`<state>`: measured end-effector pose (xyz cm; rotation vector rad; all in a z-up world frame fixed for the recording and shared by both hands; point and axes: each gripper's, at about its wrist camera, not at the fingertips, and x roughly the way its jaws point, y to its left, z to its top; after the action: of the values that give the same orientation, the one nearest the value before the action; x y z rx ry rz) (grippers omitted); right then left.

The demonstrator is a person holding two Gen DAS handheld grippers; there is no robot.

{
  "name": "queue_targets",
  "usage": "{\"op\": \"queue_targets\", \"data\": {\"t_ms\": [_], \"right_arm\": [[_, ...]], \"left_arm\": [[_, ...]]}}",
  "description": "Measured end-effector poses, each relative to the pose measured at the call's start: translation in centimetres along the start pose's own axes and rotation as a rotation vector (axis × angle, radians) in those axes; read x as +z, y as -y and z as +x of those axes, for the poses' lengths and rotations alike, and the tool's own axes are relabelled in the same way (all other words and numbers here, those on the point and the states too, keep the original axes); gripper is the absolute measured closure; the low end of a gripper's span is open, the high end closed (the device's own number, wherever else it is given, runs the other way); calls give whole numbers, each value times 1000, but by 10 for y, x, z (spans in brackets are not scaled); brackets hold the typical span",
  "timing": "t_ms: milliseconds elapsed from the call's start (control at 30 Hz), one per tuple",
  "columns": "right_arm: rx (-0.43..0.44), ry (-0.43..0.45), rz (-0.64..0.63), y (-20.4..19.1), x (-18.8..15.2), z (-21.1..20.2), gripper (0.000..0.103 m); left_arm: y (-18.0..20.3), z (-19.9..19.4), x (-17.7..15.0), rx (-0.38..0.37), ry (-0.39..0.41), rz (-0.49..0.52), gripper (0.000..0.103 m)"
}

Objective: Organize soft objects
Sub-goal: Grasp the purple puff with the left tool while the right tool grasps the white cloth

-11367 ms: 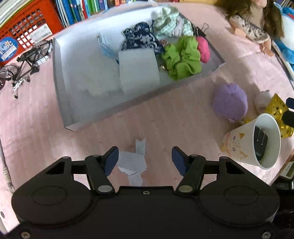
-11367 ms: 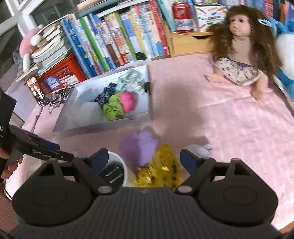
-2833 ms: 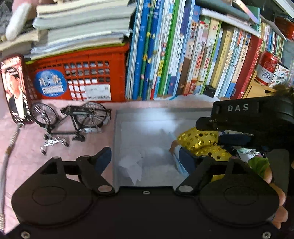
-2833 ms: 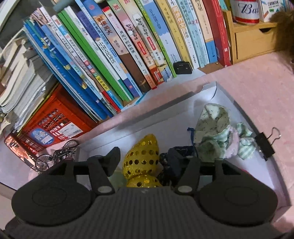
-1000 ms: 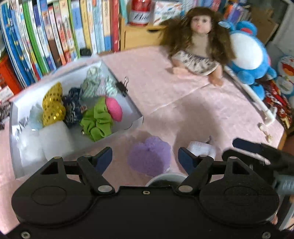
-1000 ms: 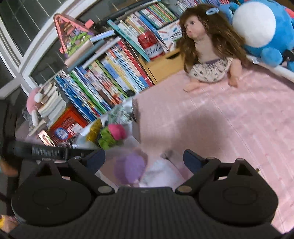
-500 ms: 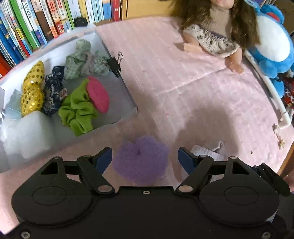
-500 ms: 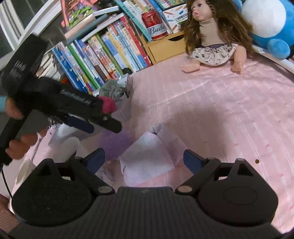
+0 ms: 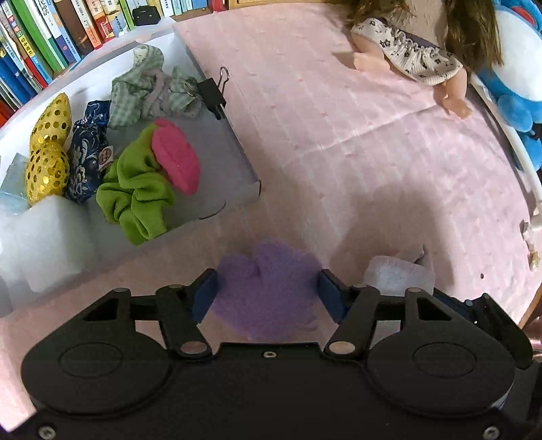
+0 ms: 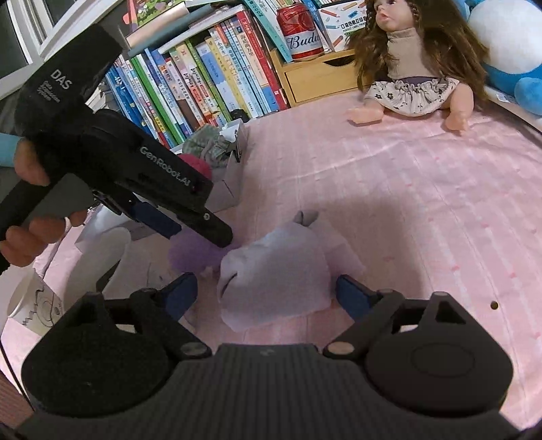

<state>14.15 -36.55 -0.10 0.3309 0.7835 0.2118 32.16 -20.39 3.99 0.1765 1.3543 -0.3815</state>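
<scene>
A fluffy purple scrunchie (image 9: pixel 267 287) lies on the pink cloth just in front of the white box (image 9: pixel 244 176). My left gripper (image 9: pixel 269 298) points down over it, its jaws closing; the blue pads (image 9: pixel 205 296) stand at its two sides without squeezing it. Beside it, a pale crumpled cloth (image 10: pixel 274 270) lies between the fingers of my right gripper (image 10: pixel 267 294), whose jaws are also closing, with a gap left on each side. The box holds a green scrunchie (image 9: pixel 135 196), a pink one (image 9: pixel 176 159), a navy one (image 9: pixel 84 159), a gold sequined one (image 9: pixel 47 152) and white foam (image 9: pixel 44 237).
A binder clip (image 9: pixel 211 94) grips the box's far wall. A doll (image 10: pixel 406 67) and a blue plush (image 9: pixel 518 67) sit at the back right. Books (image 10: pixel 203 84) and a can (image 10: pixel 301 30) line the back. A paper cup (image 10: pixel 30 304) lies at the left.
The left gripper has come down over the purple scrunchie and its jaws have narrowed. The right gripper has sunk towards the pale cloth, its jaws slightly narrower.
</scene>
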Motion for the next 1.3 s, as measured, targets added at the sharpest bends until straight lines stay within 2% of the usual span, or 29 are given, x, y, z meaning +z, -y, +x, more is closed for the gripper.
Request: {"op": "queue_targets", "data": {"t_ms": [33,100,167,267,333,367,433,467,533,567,633,667,700,767,800,900,967,1133,1300], "right_arm": [[-1,0,4,0,0,1,16],[-14,1,20,1,0,2,30],[-44,5,37,2,0,2,40],[-37,17,69,6,2,-2,53],[-29,23,86,8,3,-4,59],[-32,25,88,8,4,-5,61],[-50,31,86,5,5,-6,65],[-64,25,90,4,6,-6,68],[-70,36,88,2,7,-6,70],[-69,39,86,1,8,-7,70],[-66,44,82,-2,9,-9,70],[-68,46,80,-3,9,-9,70],[-72,48,76,-4,9,-10,70],[-85,51,64,-6,10,-11,69],[-95,52,55,-7,10,-10,68],[-134,55,18,-9,8,-9,67],[-155,53,1,-9,7,-7,67],[-139,48,15,-3,5,-4,66],[-130,48,20,-1,5,-3,66]], "left_arm": [[-1,-1,0,-4,5,-5,43],[-2,-2,0,-12,19,-10,46],[-4,-5,0,-22,35,-19,48],[-8,-8,1,-60,52,-33,51],[-11,-12,0,-106,66,-47,60],[-13,-14,0,-134,74,-53,78],[-16,-19,0,-168,81,-68,84],[-16,-21,-1,-169,86,-64,91],[-16,-22,-2,-166,87,-60,91],[-17,-22,-3,-167,87,-61,91],[-17,-22,-3,-163,85,-64,82],[-17,-22,-3,-156,82,-68,71],[-17,-21,-3,-147,80,-72,55],[-15,-20,-3,-125,87,-59,42],[-13,-19,-3,-110,89,-48,39],[-7,-13,-1,-71,71,-25,34],[-4,-6,0,-56,52,-14,34],[2,11,1,-61,-10,-8,34],[8,16,0,-31,-13,21,37]]}}
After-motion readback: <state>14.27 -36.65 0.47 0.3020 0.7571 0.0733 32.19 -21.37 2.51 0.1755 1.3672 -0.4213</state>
